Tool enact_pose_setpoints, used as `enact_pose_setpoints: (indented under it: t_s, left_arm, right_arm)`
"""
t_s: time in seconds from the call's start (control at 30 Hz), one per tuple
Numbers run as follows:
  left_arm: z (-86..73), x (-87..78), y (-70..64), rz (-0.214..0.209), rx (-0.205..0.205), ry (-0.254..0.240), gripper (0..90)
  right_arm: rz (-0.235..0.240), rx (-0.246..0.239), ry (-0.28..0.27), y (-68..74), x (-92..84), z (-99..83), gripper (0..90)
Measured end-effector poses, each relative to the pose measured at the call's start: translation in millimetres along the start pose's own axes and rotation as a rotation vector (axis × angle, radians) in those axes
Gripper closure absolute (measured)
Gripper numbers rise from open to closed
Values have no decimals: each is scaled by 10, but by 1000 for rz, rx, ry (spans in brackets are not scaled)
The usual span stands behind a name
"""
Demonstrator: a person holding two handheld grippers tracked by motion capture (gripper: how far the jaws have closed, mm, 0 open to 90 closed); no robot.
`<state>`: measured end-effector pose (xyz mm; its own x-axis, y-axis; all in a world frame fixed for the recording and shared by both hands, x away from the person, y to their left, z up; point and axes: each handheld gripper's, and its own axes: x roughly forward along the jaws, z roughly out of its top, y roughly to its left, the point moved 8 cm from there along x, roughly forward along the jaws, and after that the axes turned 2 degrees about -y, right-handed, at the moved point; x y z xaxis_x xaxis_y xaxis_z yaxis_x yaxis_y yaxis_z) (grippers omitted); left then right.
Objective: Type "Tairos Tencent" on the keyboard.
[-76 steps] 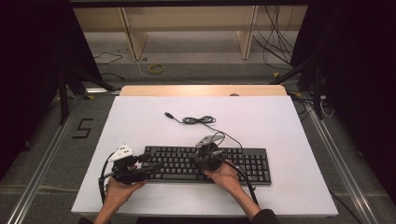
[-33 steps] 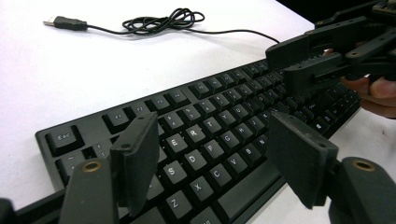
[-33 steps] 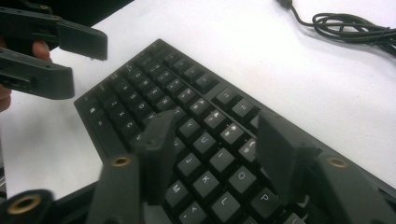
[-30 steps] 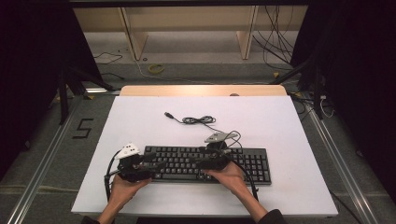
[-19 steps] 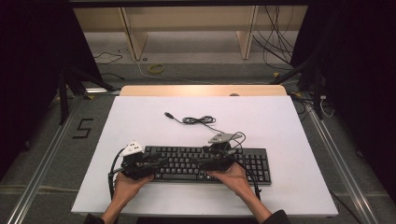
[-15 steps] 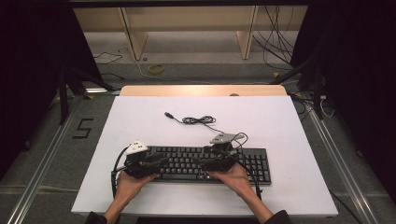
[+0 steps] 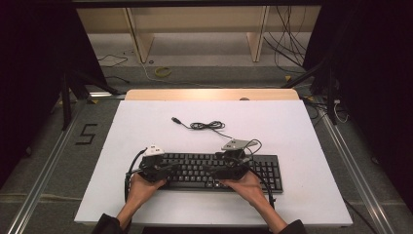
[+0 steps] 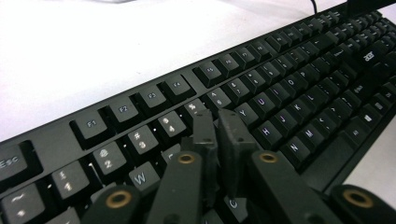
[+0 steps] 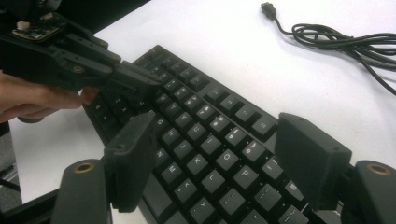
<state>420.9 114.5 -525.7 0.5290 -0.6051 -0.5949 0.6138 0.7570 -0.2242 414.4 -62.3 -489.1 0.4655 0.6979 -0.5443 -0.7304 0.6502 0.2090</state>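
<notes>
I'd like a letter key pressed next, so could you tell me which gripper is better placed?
Probably the left gripper: its jaws are shut into one narrow tip right over the keyboard letters. The right gripper hovers with its jaws wide open.

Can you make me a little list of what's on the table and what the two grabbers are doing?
table: white top
keyboard: black, lying flat near the person's edge
cable: black, loosely coiled, plug end free on the table
left gripper: jaws together, tips over the keys
right gripper: jaws wide apart above the keys
hands: one hand behind each gripper
</notes>
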Motion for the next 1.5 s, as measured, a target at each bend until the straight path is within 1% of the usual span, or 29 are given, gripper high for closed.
enact_pose_setpoints:
  t_s: [0.07,0.23,0.37,0.43,0.47,0.5,0.6,0.73,0.83,0.93,0.97,1.03,1.07,1.1,1.13,1.2,1.27,1.37,1.43,1.5]
  left_arm:
    - [9,17,-7,4,12,3,881]
    - [-3,67,14,13,9,20,893]
    - [-9,77,15,16,16,30,894]
    - [-15,87,10,17,9,31,894]
    - [-29,98,14,18,14,44,894]
    - [-33,102,13,11,10,42,894]
    - [-34,101,17,10,-1,49,896]
    - [-37,97,20,6,-2,50,895]
    - [-25,82,22,14,-8,46,892]
    - [0,49,6,7,-14,32,845]
    - [13,33,2,7,-11,28,824]
    - [39,3,-2,1,-12,12,775]
    - [49,-9,-5,-1,-23,4,746]
    - [54,-25,-2,-4,-22,4,711]
    - [62,-38,-13,-13,-31,-2,686]
    - [79,-72,-27,-20,-24,-13,639]
    - [98,-102,-32,-19,-26,-24,578]
    - [112,-138,-44,-35,-43,-43,517]
    - [114,-157,-50,-58,-59,-54,473]
    - [123,-177,-60,-66,-69,-72,435]
  right_arm:
    - [0,0,-2,1,-3,2,303]
    - [-3,1,-4,-6,-17,2,300]
    - [-4,0,-6,-9,-19,3,300]
    - [-4,-1,-6,-10,-19,3,300]
    - [-4,0,-5,-10,-18,2,300]
    - [-4,0,-4,-9,-18,2,299]
    - [-7,0,-4,-12,-15,-1,300]
    - [-11,0,0,-19,-12,-6,300]
    - [-13,0,0,-25,-9,-5,301]
    - [-13,0,-1,-35,-12,-3,302]
    - [-13,2,-3,-37,-13,-1,304]
    - [-13,2,-4,-42,-12,1,307]
    - [-14,3,-2,-45,-11,0,311]
    - [-12,6,-5,-47,-10,1,318]
    - [-11,6,-6,-51,-9,1,321]
    - [-12,8,-6,-55,-7,2,326]
    - [-13,11,-6,-59,-7,3,331]
    - [-12,10,-5,-62,-2,3,338]
    - [-10,10,-5,-63,2,3,343]
    - [-10,11,-5,-62,5,4,349]
